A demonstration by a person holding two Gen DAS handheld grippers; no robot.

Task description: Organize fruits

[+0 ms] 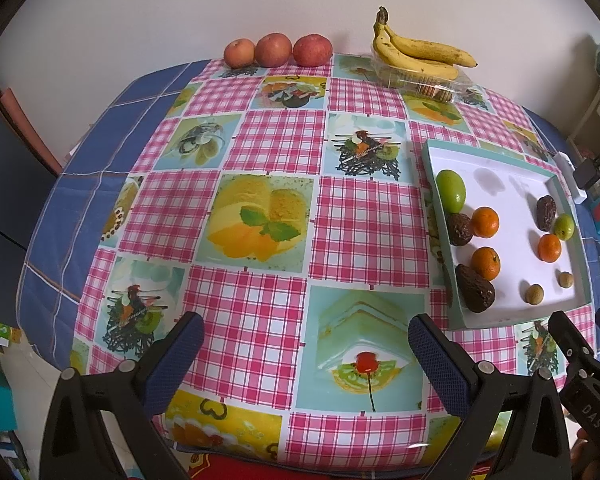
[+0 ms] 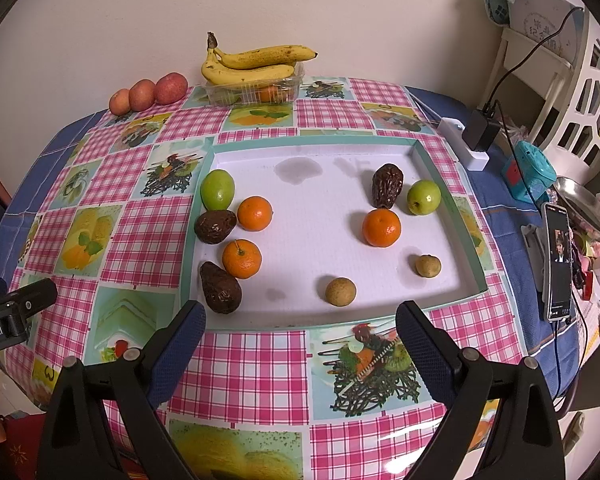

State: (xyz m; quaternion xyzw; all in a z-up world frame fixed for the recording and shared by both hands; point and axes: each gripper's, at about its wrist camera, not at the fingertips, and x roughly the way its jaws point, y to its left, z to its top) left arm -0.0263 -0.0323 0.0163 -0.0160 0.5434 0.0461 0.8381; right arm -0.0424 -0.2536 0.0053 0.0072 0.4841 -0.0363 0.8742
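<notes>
Across the middle of the right wrist view lies a shallow white tray (image 2: 380, 304) on the table (image 2: 236, 364), with small fruits loose in it. At its left side sit a green fruit (image 2: 217, 189), two dark avocados (image 2: 215, 226) (image 2: 220, 287) and two oranges (image 2: 254, 213) (image 2: 241, 258), bunched close. Toward the right are a dark date-like fruit (image 2: 387, 186), a green apple (image 2: 423, 197), a third orange (image 2: 381, 227) and two small tan fruits (image 2: 340, 291) (image 2: 428, 265). Bananas (image 2: 256, 62) rest on a clear box in the upper part of the frame, with three red apples (image 2: 148, 94) in a row at upper left. Both the right claw (image 2: 300, 340) and the left claw (image 1: 306, 352) stand released and hold nothing, low in their frames, short of the tray. Kinds lie mixed in two clusters, which would fit sorting under way or an arrangement already chosen, so the step in hand cannot be settled. Any pick would call for a gentle squeeze on round fruit that could roll.
</notes>
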